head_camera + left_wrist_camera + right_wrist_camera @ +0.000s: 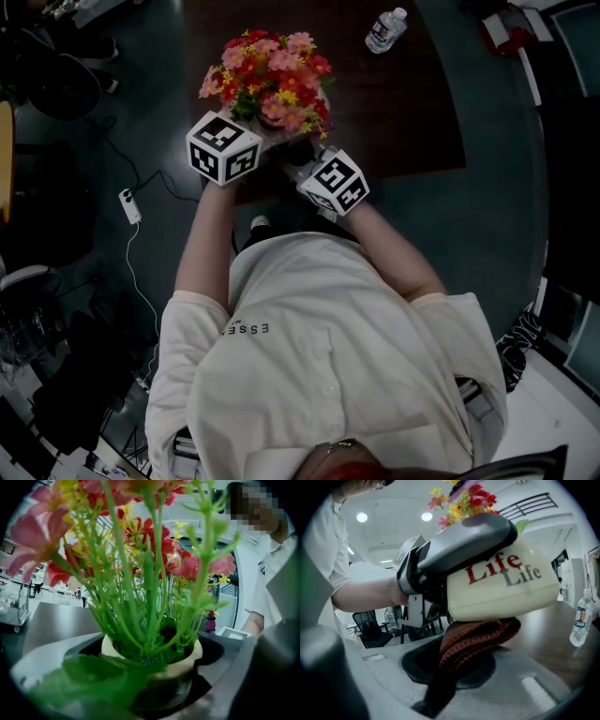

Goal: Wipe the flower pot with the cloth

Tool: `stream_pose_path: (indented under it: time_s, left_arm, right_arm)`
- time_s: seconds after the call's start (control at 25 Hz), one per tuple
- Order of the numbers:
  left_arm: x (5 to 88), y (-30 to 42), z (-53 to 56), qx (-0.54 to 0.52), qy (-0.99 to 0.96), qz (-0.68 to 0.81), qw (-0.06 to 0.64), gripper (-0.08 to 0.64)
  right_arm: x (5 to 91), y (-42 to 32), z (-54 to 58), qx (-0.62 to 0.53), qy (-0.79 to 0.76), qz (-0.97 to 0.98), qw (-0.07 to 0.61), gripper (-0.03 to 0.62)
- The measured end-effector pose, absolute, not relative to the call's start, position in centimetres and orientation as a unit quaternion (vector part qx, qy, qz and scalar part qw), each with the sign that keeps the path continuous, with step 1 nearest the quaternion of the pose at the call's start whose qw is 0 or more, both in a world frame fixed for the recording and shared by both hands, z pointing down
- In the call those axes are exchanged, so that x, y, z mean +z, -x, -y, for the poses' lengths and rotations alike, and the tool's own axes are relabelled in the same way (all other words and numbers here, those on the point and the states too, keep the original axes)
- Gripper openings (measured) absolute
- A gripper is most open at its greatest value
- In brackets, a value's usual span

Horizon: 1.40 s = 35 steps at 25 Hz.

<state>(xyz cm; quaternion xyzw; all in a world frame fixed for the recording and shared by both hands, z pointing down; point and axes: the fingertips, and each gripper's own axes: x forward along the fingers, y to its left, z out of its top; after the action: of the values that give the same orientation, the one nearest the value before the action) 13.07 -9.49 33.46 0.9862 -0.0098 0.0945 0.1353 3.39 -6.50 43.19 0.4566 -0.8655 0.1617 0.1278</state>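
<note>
Grey jaws of the left gripper (157, 653) clamp the cream flower pot (501, 588) by its sides. It sits by the dark worktop (403, 112) edge, seemingly lifted clear. Its long axis is near upright, slightly tipped, with the flowers (267, 80) pointing up. The right gripper (459, 663) is clenched on a rust-brown cloth (473, 639) that touches the pot's lower wall. Wiping looks underway, with the upper wall probably still to do.
</note>
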Motion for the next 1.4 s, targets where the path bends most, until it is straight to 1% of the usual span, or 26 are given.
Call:
stream_pose_path:
  time_s: [0.16, 0.32, 0.44, 0.68, 0.96, 1.2, 1.4]
  left_arm:
    - [32.2, -12.8, 9.0, 0.082, -0.988, 0.003, 0.134, 0.568]
    - [31.2, -12.4, 8.5, 0.072, -0.988, -0.011, 0.133, 0.568]
    - [31.0, -12.2, 8.0, 0.071, -0.988, -0.027, 0.136, 0.568]
    - [30.8, -12.3, 6.9, 0.061, -0.986, -0.053, 0.148, 0.568]
    - [29.7, -12.2, 7.4, 0.038, -0.986, -0.054, 0.155, 0.568]
    - [29.9, -12.4, 7.9, 0.037, -0.986, -0.056, 0.152, 0.568]
    - [30.4, -12.4, 8.2, 0.040, -0.985, -0.061, 0.154, 0.568]
  right_arm:
    - [44.3, -6.6, 6.4, 0.178, -0.497, 0.838, 0.135, 0.048]
    - [43.6, -12.5, 7.7, 0.193, -0.574, 0.789, 0.106, 0.048]
    - [41.4, -14.4, 9.0, 0.168, -0.593, 0.782, 0.089, 0.048]
    - [39.1, -13.2, 9.7, 0.114, -0.562, 0.816, 0.078, 0.048]
    - [37.7, -9.9, 9.2, 0.097, -0.516, 0.850, 0.048, 0.048]
    - [38.3, -7.5, 8.5, 0.090, -0.465, 0.878, 0.072, 0.048]
    - [39.7, -5.5, 7.1, 0.087, -0.409, 0.902, 0.110, 0.048]
